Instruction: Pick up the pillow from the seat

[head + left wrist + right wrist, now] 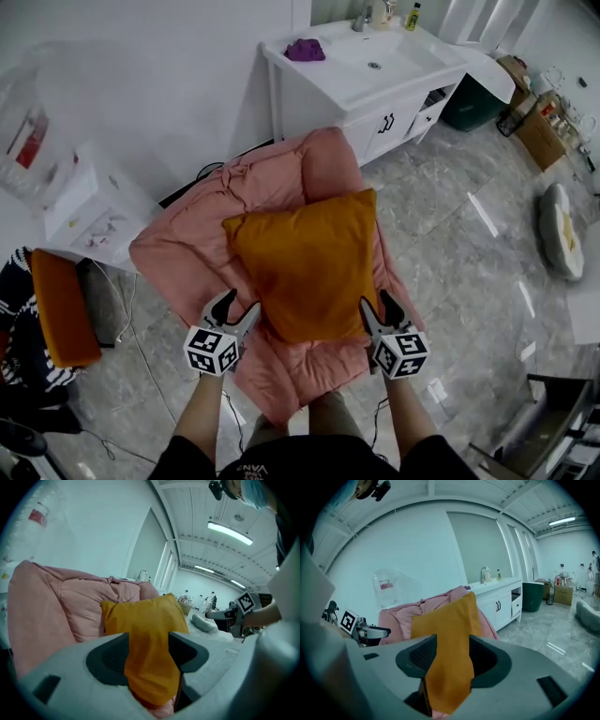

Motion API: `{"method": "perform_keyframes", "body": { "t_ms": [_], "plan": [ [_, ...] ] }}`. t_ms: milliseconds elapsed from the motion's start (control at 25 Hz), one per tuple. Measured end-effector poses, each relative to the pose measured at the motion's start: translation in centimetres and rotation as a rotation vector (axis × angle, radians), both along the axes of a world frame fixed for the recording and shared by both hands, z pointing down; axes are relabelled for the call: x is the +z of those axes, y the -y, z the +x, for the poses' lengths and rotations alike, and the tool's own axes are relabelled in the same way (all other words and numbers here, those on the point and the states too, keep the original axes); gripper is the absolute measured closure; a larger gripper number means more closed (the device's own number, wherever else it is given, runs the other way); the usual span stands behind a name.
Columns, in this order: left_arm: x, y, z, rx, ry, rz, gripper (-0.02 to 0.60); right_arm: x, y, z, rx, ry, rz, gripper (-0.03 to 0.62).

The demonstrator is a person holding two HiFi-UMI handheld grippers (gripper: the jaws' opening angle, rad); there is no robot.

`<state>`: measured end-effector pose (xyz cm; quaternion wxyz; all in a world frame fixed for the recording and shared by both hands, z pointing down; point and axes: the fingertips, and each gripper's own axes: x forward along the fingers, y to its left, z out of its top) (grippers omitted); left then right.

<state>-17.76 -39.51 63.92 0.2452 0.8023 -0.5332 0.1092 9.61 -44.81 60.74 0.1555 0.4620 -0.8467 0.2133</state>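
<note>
An orange pillow [305, 262] leans on the pink quilted seat [272, 178], its top corner toward the backrest. My left gripper [239, 305] is at the pillow's lower left edge and my right gripper [378, 305] at its lower right edge. In the left gripper view the orange pillow [143, 620] fabric fills the gap between the two pads of the left gripper [147, 653], bunched and pinched. The right gripper view shows the same: the pillow [450, 620] is clamped in the right gripper [452, 656]. The pink seat [56, 602] rises behind.
A white vanity cabinet [375, 84] with a sink and a purple cloth [305, 49] stands behind the seat. An orange cushion [61, 309] and a white box [94, 211] are at the left. Cardboard boxes [539, 131] and a grey round thing [562, 230] lie on the tiled floor at the right.
</note>
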Motion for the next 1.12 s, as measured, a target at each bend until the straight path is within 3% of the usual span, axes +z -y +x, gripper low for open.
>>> {"method": "perform_keyframes", "body": {
  "t_ms": [320,760,1120],
  "plan": [
    [4.0,4.2,-1.5,-0.045,0.005,-0.033,0.302,4.1,4.2,-0.9,-0.032,-0.044,-0.025,0.39],
    [8.8,8.5,-2.7,-0.071,-0.041,-0.113,0.246,7.7,8.1,-1.6,-0.114,-0.086,-0.047,0.324],
    [11.0,10.1,-2.3,-0.057,-0.194,-0.125,0.217,9.3,10.5,-1.4,-0.161,-0.052,-0.073,0.306]
  ]
}}
